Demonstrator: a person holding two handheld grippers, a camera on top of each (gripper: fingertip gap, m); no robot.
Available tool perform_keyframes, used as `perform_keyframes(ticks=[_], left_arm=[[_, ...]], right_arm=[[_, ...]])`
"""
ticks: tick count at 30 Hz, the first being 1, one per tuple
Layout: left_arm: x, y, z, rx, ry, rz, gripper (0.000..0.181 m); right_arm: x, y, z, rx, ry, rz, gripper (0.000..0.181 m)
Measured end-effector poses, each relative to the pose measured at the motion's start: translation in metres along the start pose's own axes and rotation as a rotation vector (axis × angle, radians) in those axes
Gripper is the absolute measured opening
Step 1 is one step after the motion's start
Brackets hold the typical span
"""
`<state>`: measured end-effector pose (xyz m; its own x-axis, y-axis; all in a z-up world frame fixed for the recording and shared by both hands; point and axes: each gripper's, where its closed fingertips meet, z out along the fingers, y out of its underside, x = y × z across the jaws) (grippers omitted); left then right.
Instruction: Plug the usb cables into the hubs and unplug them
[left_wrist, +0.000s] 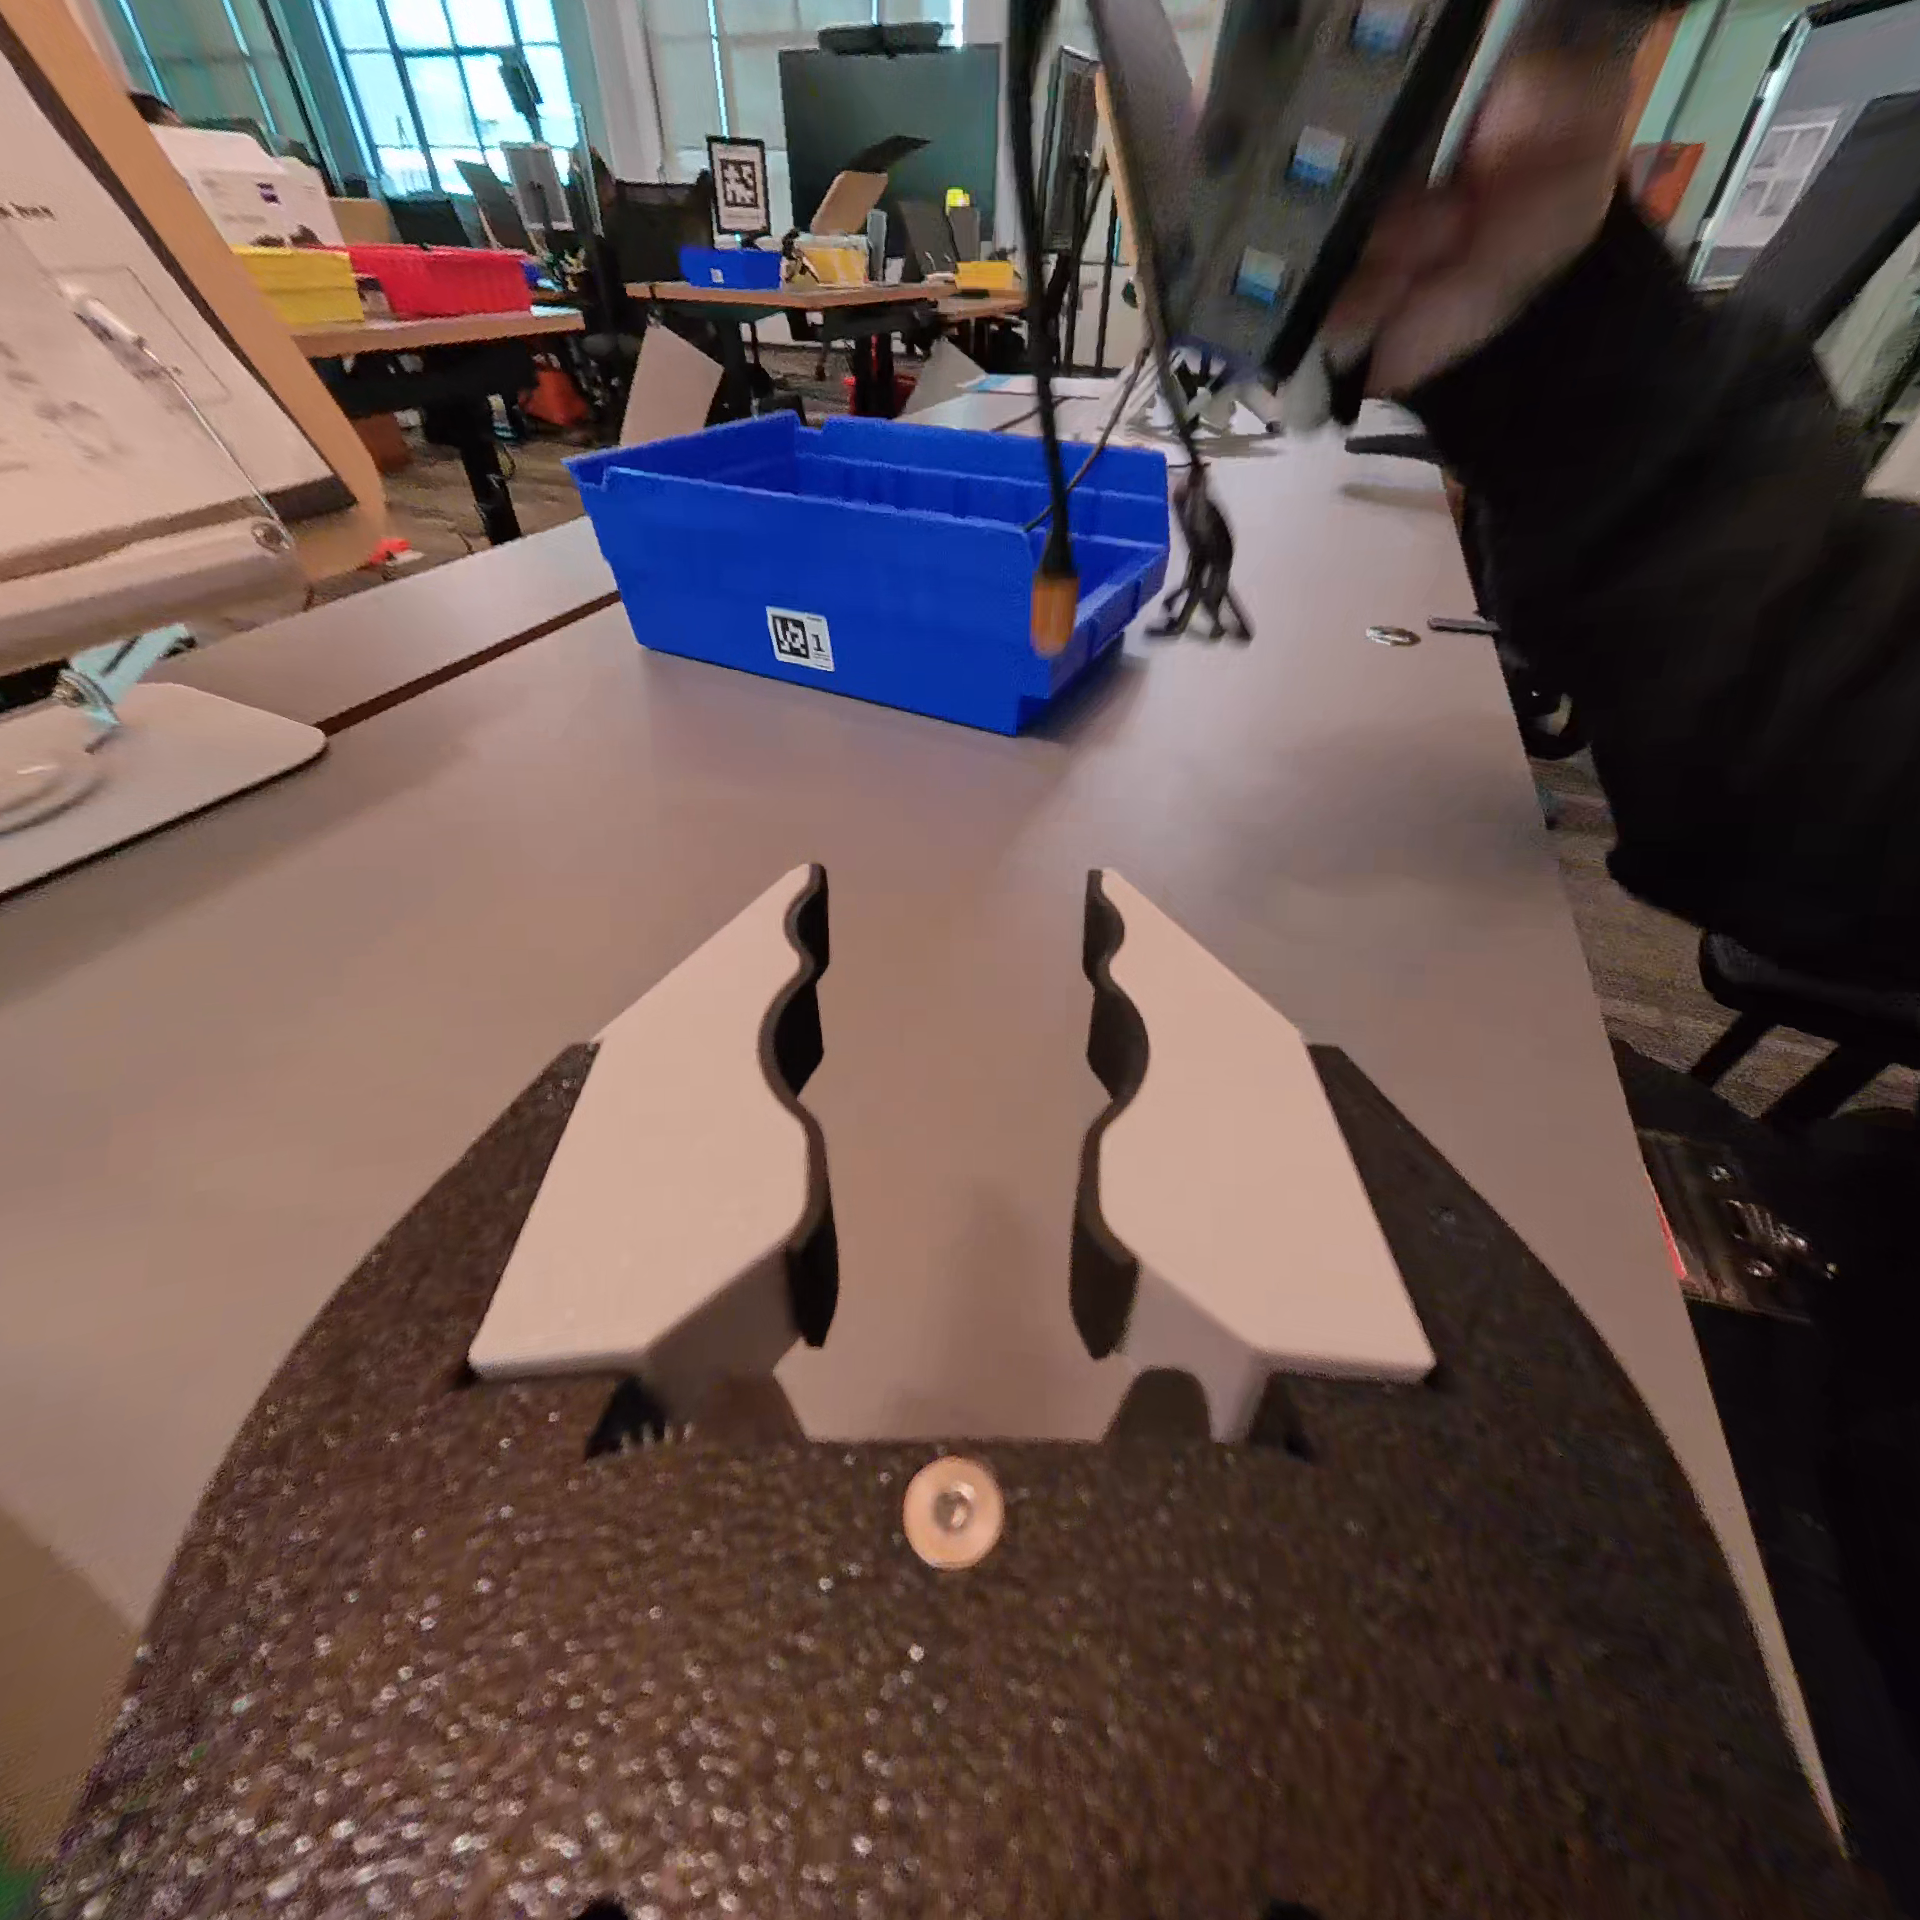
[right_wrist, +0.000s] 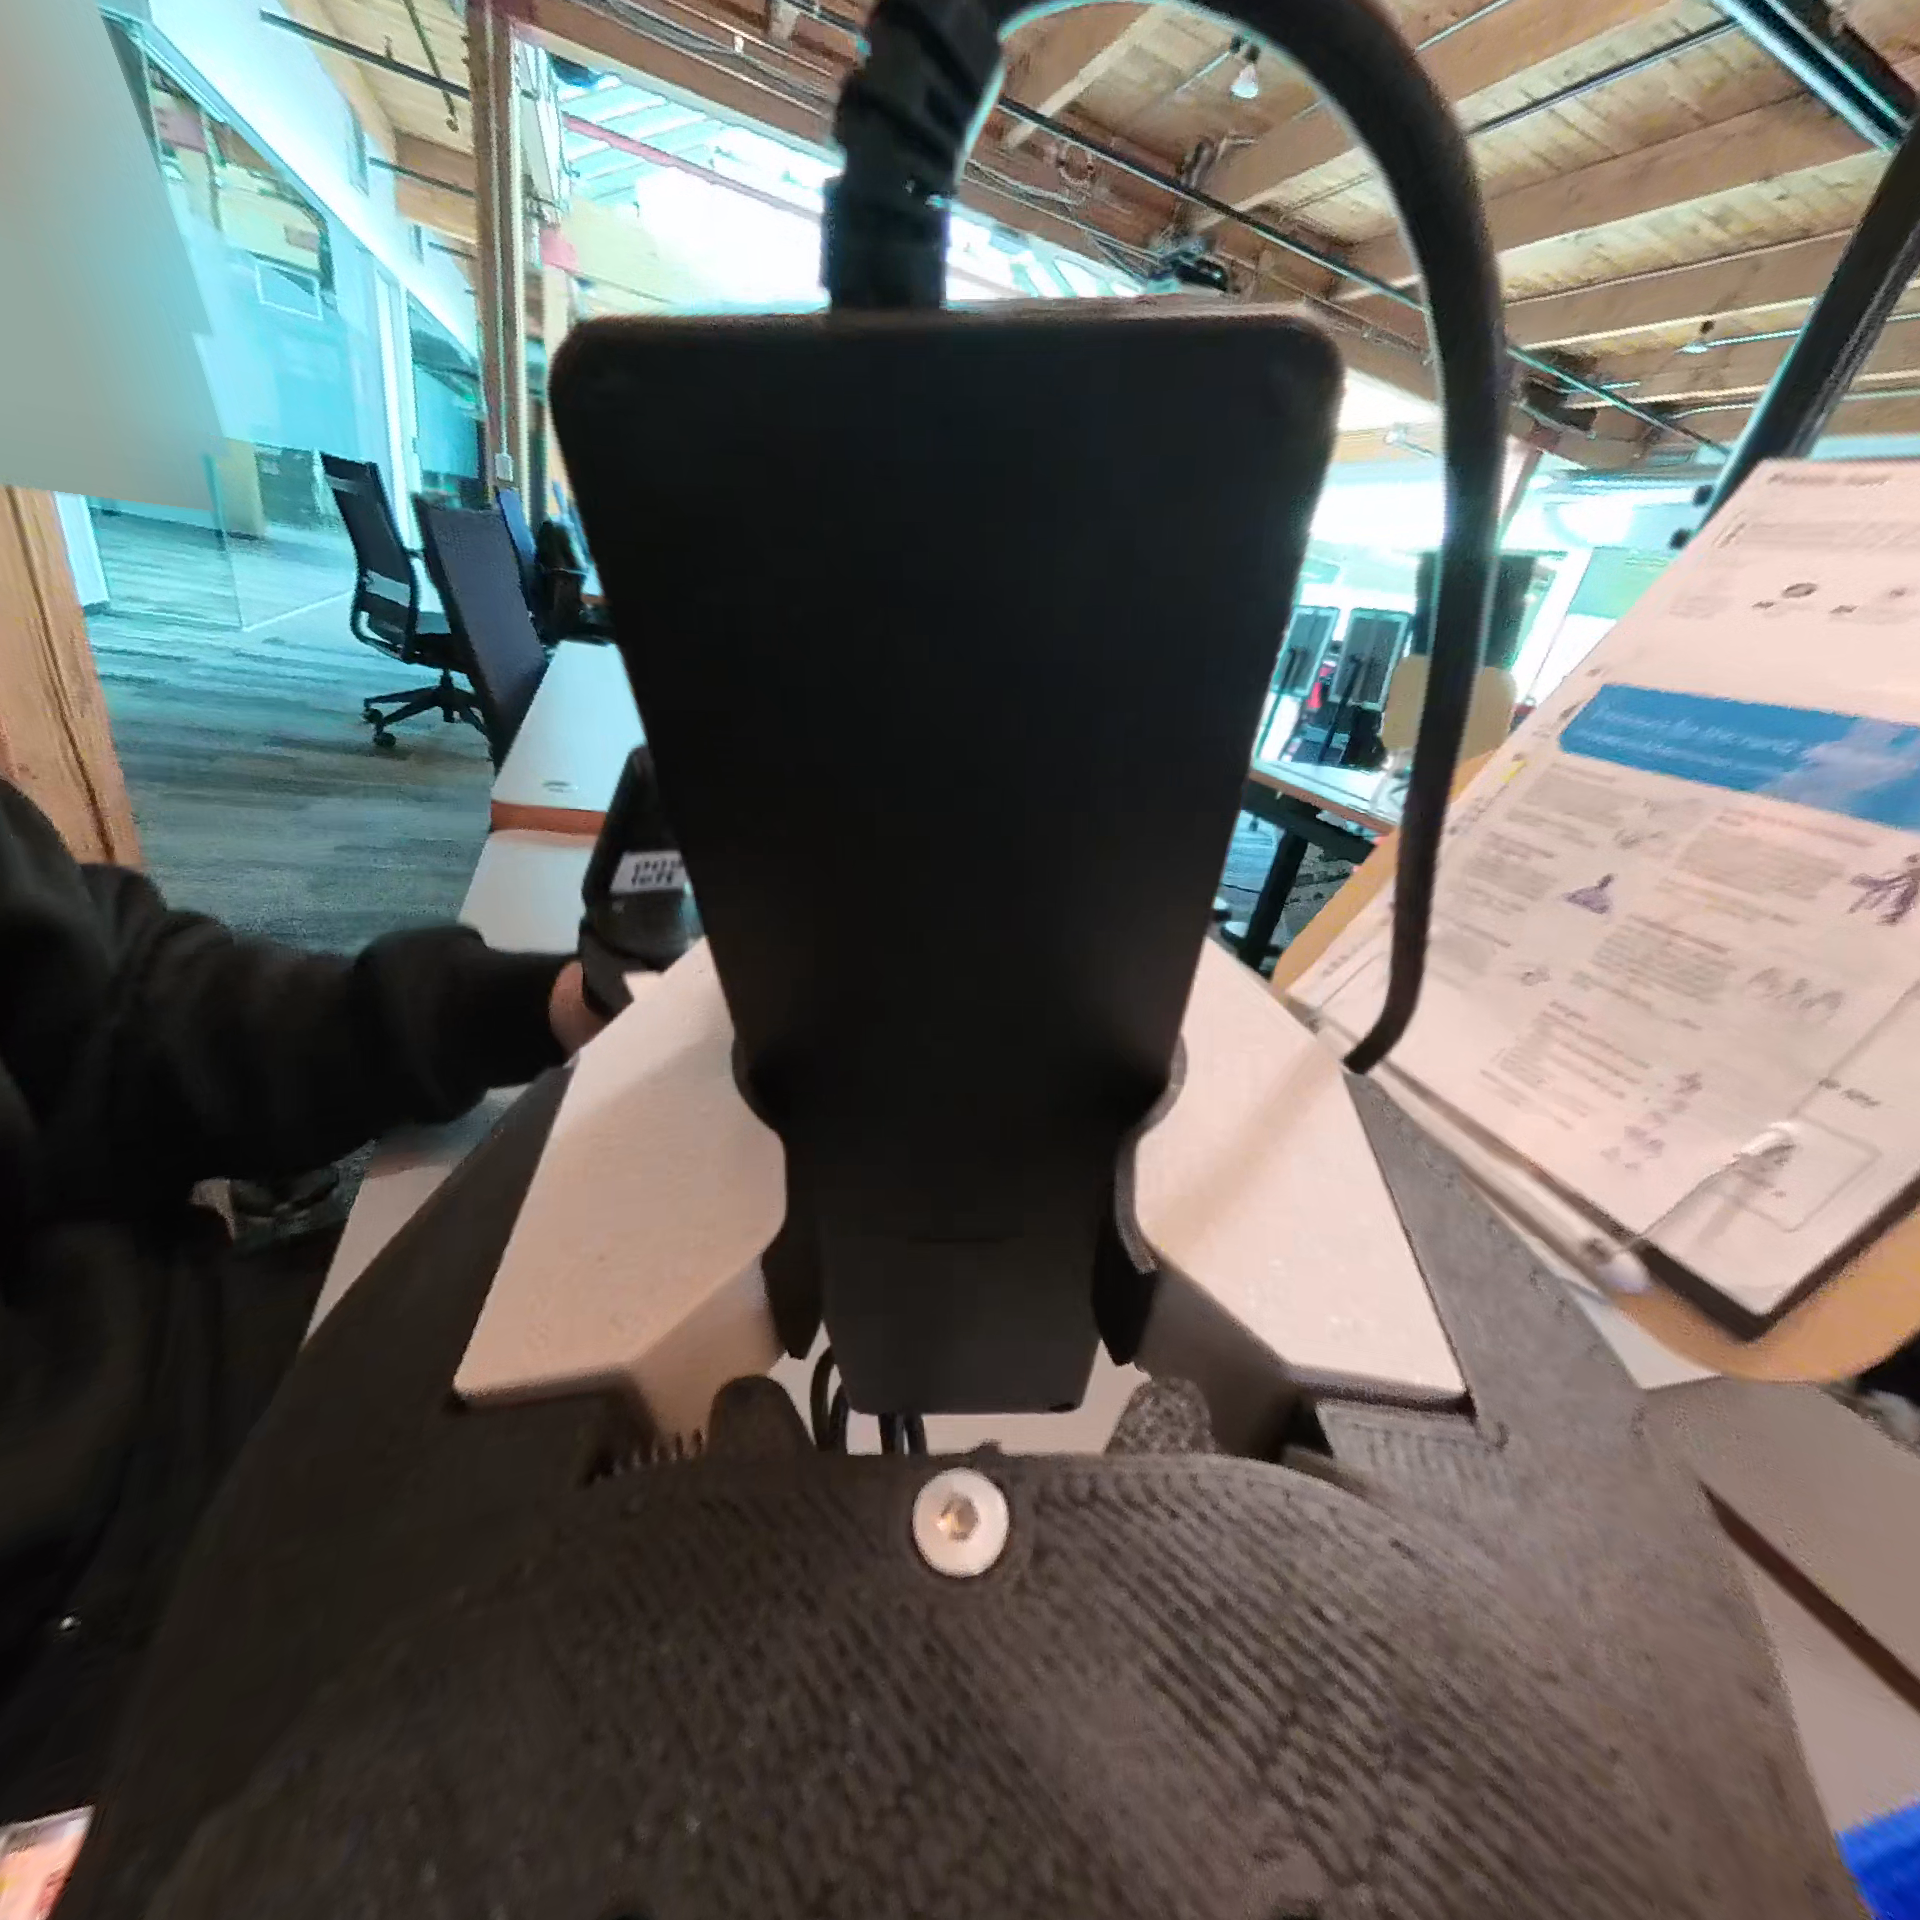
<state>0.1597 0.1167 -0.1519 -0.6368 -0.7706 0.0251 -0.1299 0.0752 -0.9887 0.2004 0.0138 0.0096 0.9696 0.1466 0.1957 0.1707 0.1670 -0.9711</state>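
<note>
The left gripper (left_wrist: 956, 1101) sits low over the smooth grey table (left_wrist: 644, 831). Its two pale grey jaws are apart, and there is nothing between them, just bare table.

The right gripper (right_wrist: 956, 1195) is lifted high and tipped up toward the wooden ceiling. Its jaws are squeezed onto the narrow end of a flat black plastic hub (right_wrist: 945, 727). The hub fills the middle of the right wrist view. A thick black cable (right_wrist: 1455, 416) bends over from the top of the hub and hangs down on the right side.

In the left wrist view, the same hub (left_wrist: 1257, 177) shows up blurry at the top right, with small blue ports on it. A thin black cable with an orange plug on its end (left_wrist: 1051, 608) hangs down in front of a blue plastic bin (left_wrist: 831, 582). The bin sits on the table, well ahead of the left gripper. A white paper sheet on a tilted stand (right_wrist: 1662, 935) is at the right of the right wrist view.
</note>
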Motion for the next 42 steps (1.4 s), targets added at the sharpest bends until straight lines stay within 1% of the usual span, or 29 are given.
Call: perform_keyframes(ticks=[3,5,6,8,9,11,13,15,18,19,21,22,24,25,28,30,32,33,34,35,37,39,40,42], left_arm=[[0.002,0.005,0.004,-0.003,0.049,-0.023,0.047],[0.004,0.008,0.005,0.016,0.072,-0.030,0.046],[0.004,0.010,0.006,0.019,0.082,-0.034,0.046],[0.005,0.015,0.007,0.015,0.097,-0.044,0.045],[0.006,0.016,0.008,0.013,0.105,-0.049,0.044],[0.008,0.016,0.007,0.014,0.118,-0.045,0.044],[0.010,0.015,0.006,0.022,0.128,-0.040,0.044],[0.011,0.013,0.005,0.036,0.136,-0.035,0.042],[0.011,0.010,0.002,0.059,0.137,-0.040,0.040],[0.010,0.009,0.001,0.070,0.135,-0.042,0.039],[0.010,0.006,-0.002,0.091,0.134,-0.043,0.038],[0.009,0.005,-0.003,0.100,0.135,-0.045,0.037],[0.008,0.004,-0.004,0.114,0.136,-0.055,0.036],[0.008,0.003,-0.005,0.119,0.138,-0.062,0.036],[0.006,0.002,-0.006,0.130,0.141,-0.077,0.035],[0.007,0.001,-0.007,0.134,0.143,-0.073,0.035],[0.008,0.002,-0.006,0.131,0.144,-0.065,0.035],[0.009,0.002,-0.006,0.128,0.145,-0.060,0.035],[0.009,0.002,-0.006,0.126,0.145,-0.053,0.035],[0.010,0.003,-0.006,0.124,0.144,-0.047,0.035],[0.010,0.003,-0.005,0.120,0.135,-0.037,0.035],[0.010,0.004,-0.004,0.111,0.124,-0.022,0.035],[0.010,0.005,-0.003,0.103,0.114,-0.014,0.036],[0.007,0.009,0.002,0.072,0.072,0.002,0.036]], right_arm=[[0.019,-0.046,-0.013,0.002,0.031,-0.016,0.062],[0.034,-0.073,-0.024,-0.007,0.064,-0.058,0.066],[0.044,-0.083,-0.030,-0.020,0.093,-0.076,0.062],[0.066,-0.097,-0.043,-0.054,0.141,-0.109,0.062],[0.081,-0.102,-0.051,-0.062,0.188,-0.121,0.062],[0.116,-0.102,-0.068,-0.079,0.284,-0.115,0.063],[0.151,-0.087,-0.086,-0.082,0.362,-0.031,0.062],[0.182,-0.061,-0.103,-0.060,0.397,0.099,0.062],[0.222,-0.002,-0.129,-0.045,0.466,0.398,0.063],[0.233,0.018,-0.137,-0.044,0.515,0.479,0.063],[0.247,0.059,-0.150,-0.074,0.624,0.644,0.062],[0.247,0.076,-0.151,-0.086,0.636,0.725,0.062],[0.247,0.104,-0.153,-0.128,0.695,0.814,0.062],[0.243,0.120,-0.154,-0.192,0.718,0.844,0.063],[0.228,0.169,-0.159,-0.478,0.763,0.868,0.062],[0.222,0.198,-0.174,-0.702,0.828,0.797,0.062],[0.212,0.221,-0.192,-0.930,0.860,0.723,0.062],[0.206,0.229,-0.198,-1.018,0.859,0.689,0.064],[0.203,0.231,-0.201,-1.055,0.858,0.656,0.069],[0.201,0.229,-0.201,-1.052,0.863,0.633,0.070],[0.196,0.216,-0.201,-1.010,0.880,0.601,0.083],[0.187,0.200,-0.207,-0.975,0.909,0.553,0.092],[0.181,0.191,-0.211,-0.944,0.935,0.522,0.094],[0.163,0.172,-0.215,-0.832,0.975,0.478,0.094]])
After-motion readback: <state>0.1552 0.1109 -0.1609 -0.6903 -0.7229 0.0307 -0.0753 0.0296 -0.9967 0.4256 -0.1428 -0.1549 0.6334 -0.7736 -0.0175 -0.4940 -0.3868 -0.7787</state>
